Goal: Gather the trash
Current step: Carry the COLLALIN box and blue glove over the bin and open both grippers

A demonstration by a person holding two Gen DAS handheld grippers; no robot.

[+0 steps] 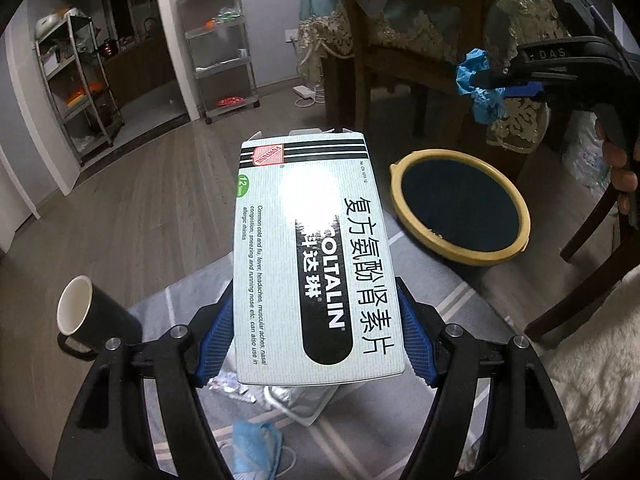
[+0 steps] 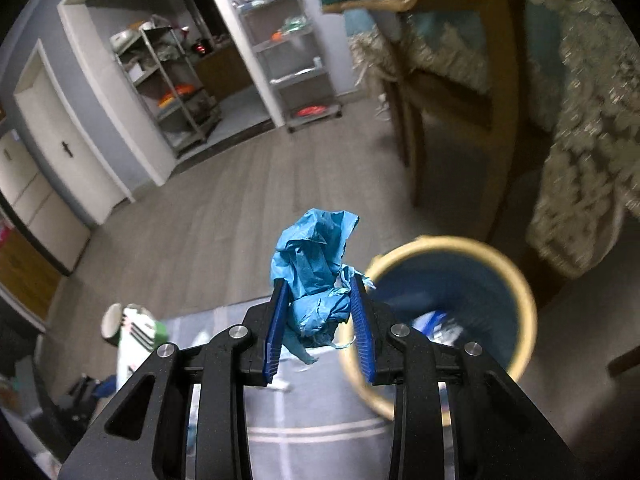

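My left gripper (image 1: 316, 320) is shut on a white and black medicine box (image 1: 312, 240), its blue pads pressing the box's two long sides. The box is lifted above the grey striped mat. In the left wrist view my right gripper (image 1: 496, 76) hangs at the upper right, shut on a crumpled blue paper (image 1: 478, 80). The right wrist view shows the same blue paper (image 2: 316, 264) pinched between the pads of the right gripper (image 2: 320, 292). A round bin with a yellow rim (image 1: 472, 258) stands on the floor, just right of the paper (image 2: 440, 242), with some trash inside.
A black cup (image 1: 80, 308) lies on the mat at the left. A blue face mask (image 1: 256, 440) and a foil blister pack (image 1: 296, 400) lie under the box. Wooden chairs (image 1: 408, 60) and a lace tablecloth (image 2: 580, 200) stand behind the bin. Metal shelves (image 1: 224, 52) line the far wall.
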